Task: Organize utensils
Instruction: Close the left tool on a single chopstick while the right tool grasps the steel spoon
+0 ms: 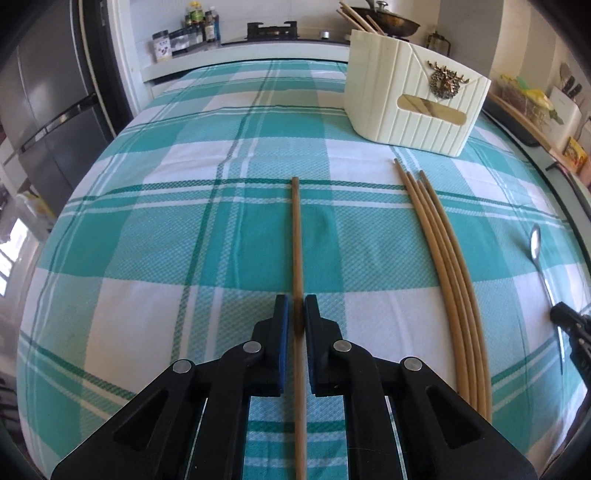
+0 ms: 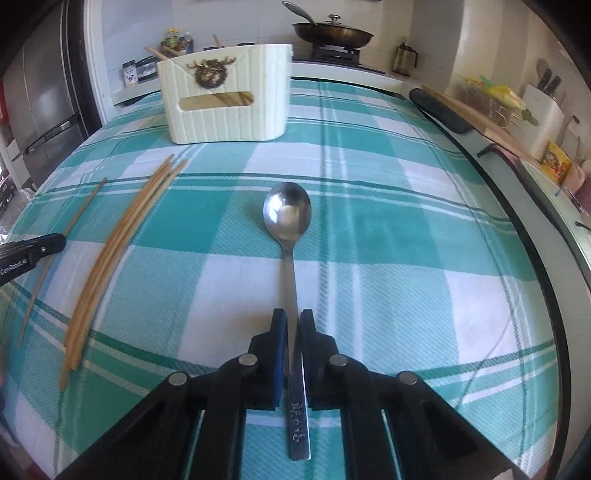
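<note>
My left gripper (image 1: 296,300) is shut on a single wooden chopstick (image 1: 297,236) that lies along the checked tablecloth, pointing away from me. Several more chopsticks (image 1: 443,258) lie in a bundle to its right. My right gripper (image 2: 293,314) is shut on the handle of a steel spoon (image 2: 288,214), bowl facing up and pointing away. A cream utensil holder (image 1: 410,107) stands at the far side of the table with chopsticks inside it. In the right wrist view the holder (image 2: 225,99) is far left and the bundle of chopsticks (image 2: 122,236) lies at left.
The table (image 2: 388,206) carries a teal and white checked cloth. Behind it a counter holds a stove, a lidded pan (image 2: 332,33) and jars (image 1: 195,29). A fridge (image 1: 40,92) stands at far left. A knife block (image 2: 543,107) and a cutting board sit at right.
</note>
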`<action>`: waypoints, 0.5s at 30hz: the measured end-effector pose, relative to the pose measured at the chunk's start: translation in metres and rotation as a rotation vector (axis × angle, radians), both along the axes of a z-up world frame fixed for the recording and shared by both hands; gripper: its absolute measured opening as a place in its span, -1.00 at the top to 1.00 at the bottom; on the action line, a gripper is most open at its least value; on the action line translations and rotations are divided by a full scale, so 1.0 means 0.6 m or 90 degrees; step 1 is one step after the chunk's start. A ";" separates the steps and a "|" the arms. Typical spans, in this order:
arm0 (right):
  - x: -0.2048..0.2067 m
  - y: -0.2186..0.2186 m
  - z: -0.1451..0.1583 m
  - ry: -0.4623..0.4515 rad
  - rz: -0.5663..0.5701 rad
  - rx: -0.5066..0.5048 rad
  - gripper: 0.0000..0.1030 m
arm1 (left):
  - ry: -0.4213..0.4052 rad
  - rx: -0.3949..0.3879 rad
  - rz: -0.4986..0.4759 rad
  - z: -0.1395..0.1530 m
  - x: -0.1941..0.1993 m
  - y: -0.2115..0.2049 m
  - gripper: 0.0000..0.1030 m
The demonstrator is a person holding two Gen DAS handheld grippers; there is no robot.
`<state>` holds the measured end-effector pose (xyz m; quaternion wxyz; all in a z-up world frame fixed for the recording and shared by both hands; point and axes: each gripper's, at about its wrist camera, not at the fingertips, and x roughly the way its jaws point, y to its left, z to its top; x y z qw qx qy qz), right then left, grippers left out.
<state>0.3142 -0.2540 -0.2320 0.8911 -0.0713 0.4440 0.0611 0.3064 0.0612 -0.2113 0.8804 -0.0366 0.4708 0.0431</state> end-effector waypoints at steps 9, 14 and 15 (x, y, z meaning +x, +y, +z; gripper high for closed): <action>-0.030 -0.062 0.014 -0.040 -0.039 0.017 -0.08 | 0.004 -0.065 -0.003 0.010 -0.007 0.033 -0.17; -0.024 -0.055 0.011 -0.040 -0.029 0.015 -0.08 | 0.029 -0.061 -0.012 0.001 0.005 0.037 -0.19; -0.022 -0.055 0.008 -0.035 -0.028 0.018 -0.08 | 0.029 -0.051 -0.019 0.000 0.005 0.034 -0.21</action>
